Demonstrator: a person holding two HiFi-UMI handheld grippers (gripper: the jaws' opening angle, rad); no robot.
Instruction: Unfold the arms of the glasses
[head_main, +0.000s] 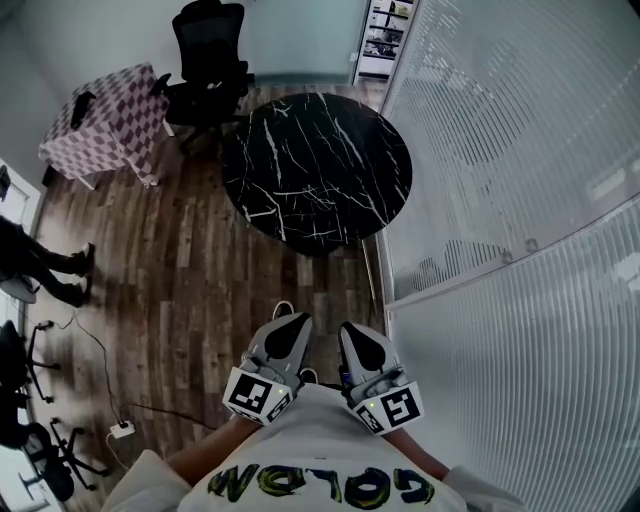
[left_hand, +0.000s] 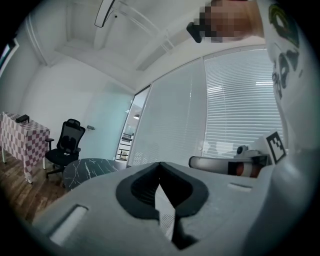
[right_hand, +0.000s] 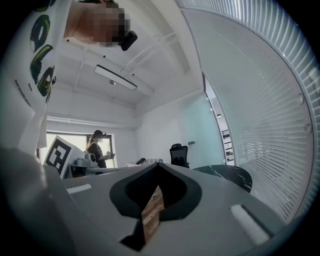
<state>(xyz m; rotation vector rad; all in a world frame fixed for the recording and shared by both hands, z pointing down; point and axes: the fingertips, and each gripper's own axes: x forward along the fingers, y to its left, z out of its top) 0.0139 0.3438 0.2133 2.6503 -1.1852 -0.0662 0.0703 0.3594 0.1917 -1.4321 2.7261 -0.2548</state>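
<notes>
Approach, I judge: my left gripper (head_main: 293, 322) and right gripper (head_main: 353, 330) are closed, empty, well short of the black table (head_main: 316, 170); next I must find the glasses.

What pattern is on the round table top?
The round table is black marble with thin white veins. It shows best in the head view.

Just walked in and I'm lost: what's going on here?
A person stands on a wood floor, holding a claw in each hand close to the chest. The left claw and right claw are both shut, with nothing between them. A round black table lies ahead. No glasses show in any view, so the unfolding has not begun.
</notes>
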